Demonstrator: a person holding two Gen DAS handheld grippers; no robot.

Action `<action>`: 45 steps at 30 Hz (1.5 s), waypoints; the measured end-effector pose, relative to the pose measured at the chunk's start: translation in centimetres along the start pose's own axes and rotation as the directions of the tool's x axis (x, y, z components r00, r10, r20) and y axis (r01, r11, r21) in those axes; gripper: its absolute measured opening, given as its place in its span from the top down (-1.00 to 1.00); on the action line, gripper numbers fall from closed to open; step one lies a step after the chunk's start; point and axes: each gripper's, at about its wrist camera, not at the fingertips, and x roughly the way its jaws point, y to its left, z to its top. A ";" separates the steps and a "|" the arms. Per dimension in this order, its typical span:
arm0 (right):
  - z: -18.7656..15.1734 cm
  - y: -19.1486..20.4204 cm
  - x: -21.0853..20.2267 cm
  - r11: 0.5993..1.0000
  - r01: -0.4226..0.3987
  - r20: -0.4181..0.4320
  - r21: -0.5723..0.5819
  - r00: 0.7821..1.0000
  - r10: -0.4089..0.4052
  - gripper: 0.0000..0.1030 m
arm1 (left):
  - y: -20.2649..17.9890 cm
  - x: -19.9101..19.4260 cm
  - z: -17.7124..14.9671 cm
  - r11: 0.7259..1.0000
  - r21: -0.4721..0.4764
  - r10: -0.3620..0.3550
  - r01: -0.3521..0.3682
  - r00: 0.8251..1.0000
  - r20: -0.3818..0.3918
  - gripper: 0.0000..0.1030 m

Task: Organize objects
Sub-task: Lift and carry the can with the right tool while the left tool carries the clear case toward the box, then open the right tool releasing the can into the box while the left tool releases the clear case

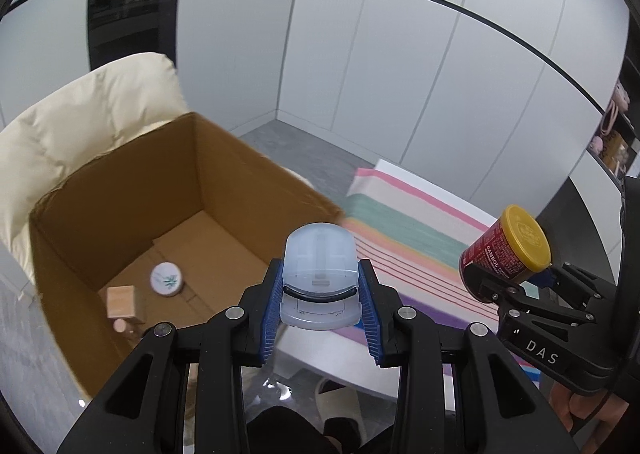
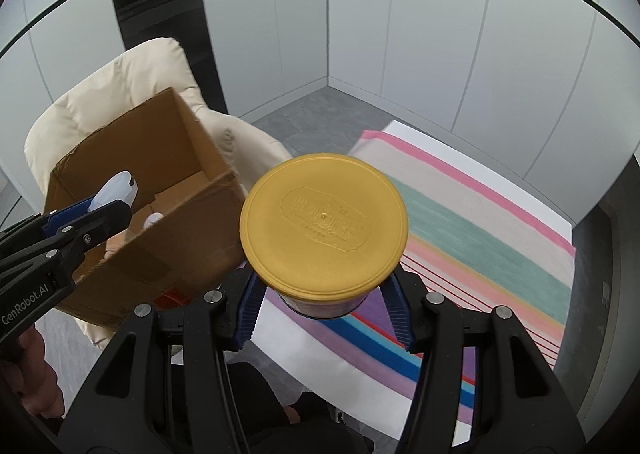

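Note:
My left gripper (image 1: 320,278) is shut on a pale blue plastic case (image 1: 318,274) and holds it in the air over the near right rim of an open cardboard box (image 1: 120,190). The box holds a round white tin (image 1: 167,279) and a small wooden block piece (image 1: 122,304). My right gripper (image 2: 324,294) is shut on a red can with a yellow lid (image 2: 323,224), held above a striped cloth (image 2: 480,230). The can (image 1: 506,250) also shows in the left wrist view, to the right of the box. The left gripper with the blue case (image 2: 114,190) shows over the box (image 2: 152,214) in the right wrist view.
The box rests on a cream padded chair (image 1: 80,110). The striped cloth (image 1: 408,234) lies on a white table (image 1: 328,354) to the right of the box. Grey floor and white wall panels lie behind. A shelf with items (image 1: 616,138) is at far right.

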 end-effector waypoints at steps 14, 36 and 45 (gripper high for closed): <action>1.9 6.1 0.4 0.996 -0.072 0.035 -0.053 0.997 0.074 -0.09 | 6.7 -2.4 -0.9 0.993 -0.076 0.096 -0.095 0.995 0.013 0.29; 2.9 16.9 0.9 0.963 -0.206 0.020 -0.173 0.977 0.213 -0.09 | 15.2 -7.7 -3.9 0.931 -0.225 0.307 -0.288 0.950 0.056 -1.00; 2.5 21.7 1.2 0.942 -0.253 -0.012 -0.219 0.966 0.257 -0.10 | 18.5 -10.1 -5.1 0.904 -0.273 0.357 -0.330 0.932 0.057 -1.00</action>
